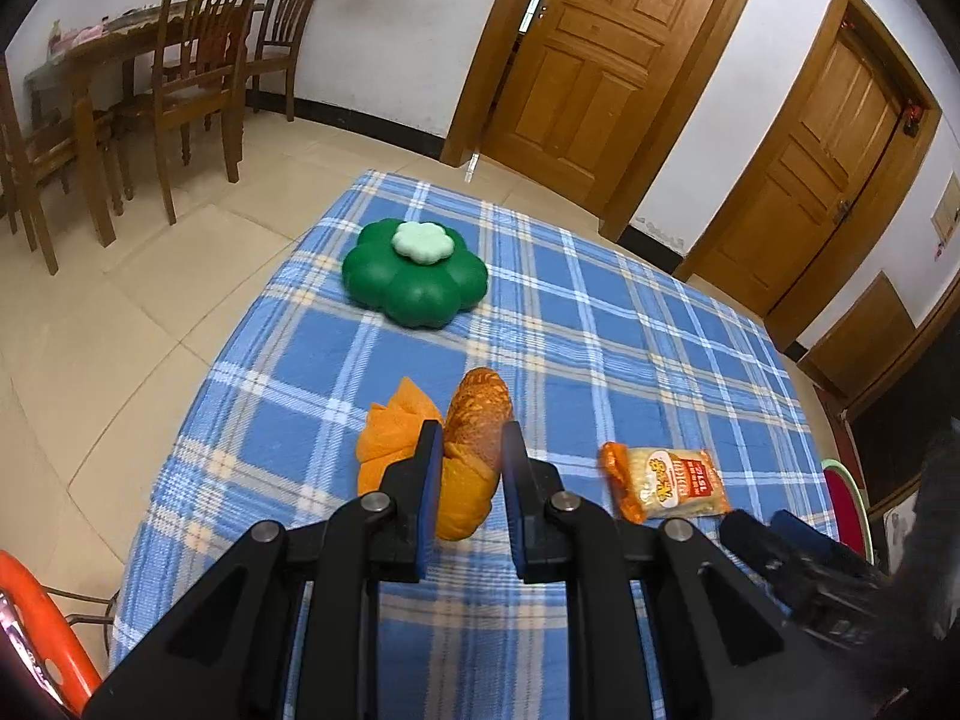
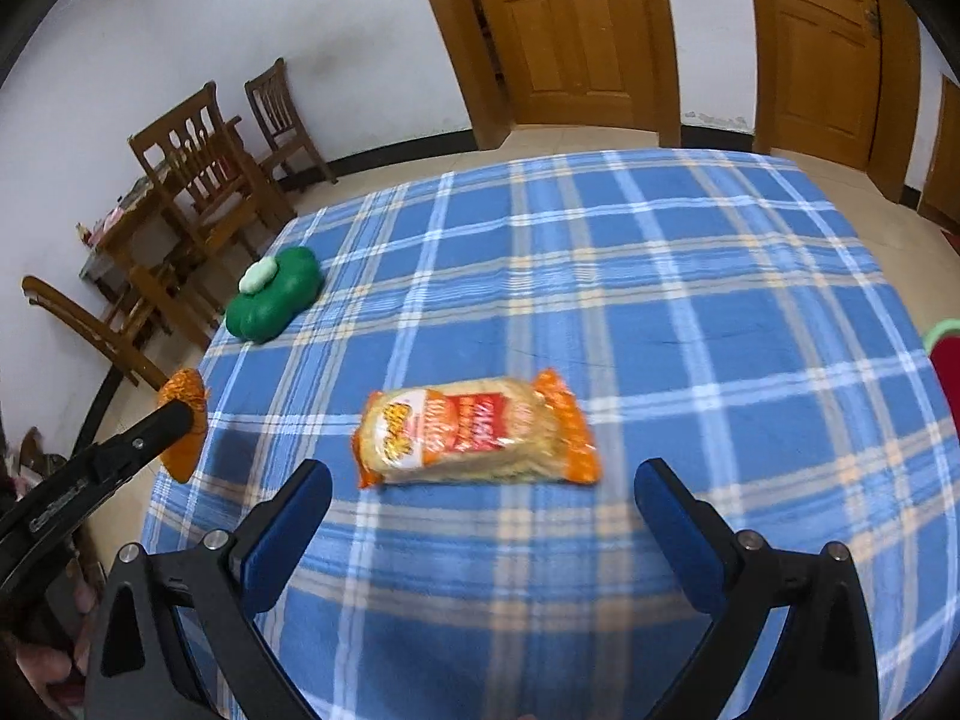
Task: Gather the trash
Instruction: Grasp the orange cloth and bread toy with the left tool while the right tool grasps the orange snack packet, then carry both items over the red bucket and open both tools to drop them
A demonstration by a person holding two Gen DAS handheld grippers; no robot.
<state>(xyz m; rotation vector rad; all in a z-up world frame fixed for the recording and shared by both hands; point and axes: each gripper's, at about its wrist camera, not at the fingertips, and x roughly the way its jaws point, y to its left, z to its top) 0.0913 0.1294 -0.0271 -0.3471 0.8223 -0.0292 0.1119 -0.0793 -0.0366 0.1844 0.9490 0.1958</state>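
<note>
Left gripper [image 1: 467, 450]: we hold the orange wrapper [image 1: 474, 450] tight.
Right gripper [image 2: 483, 489]: fingers wide apart, snack pack [image 2: 474, 429] not grabbed yet.

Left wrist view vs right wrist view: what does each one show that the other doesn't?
Only the left wrist view: the left gripper from behind, shut on the orange wrapper, and an orange napkin-like piece beside it.

Only the right wrist view: the right gripper with its jaws wide open and nothing between them, short of the noodle packet.

Both: the noodle packet lying on the blue plaid tablecloth, the green flower-shaped container near the far left edge, the held wrapper, the wooden chairs and doors.
</note>
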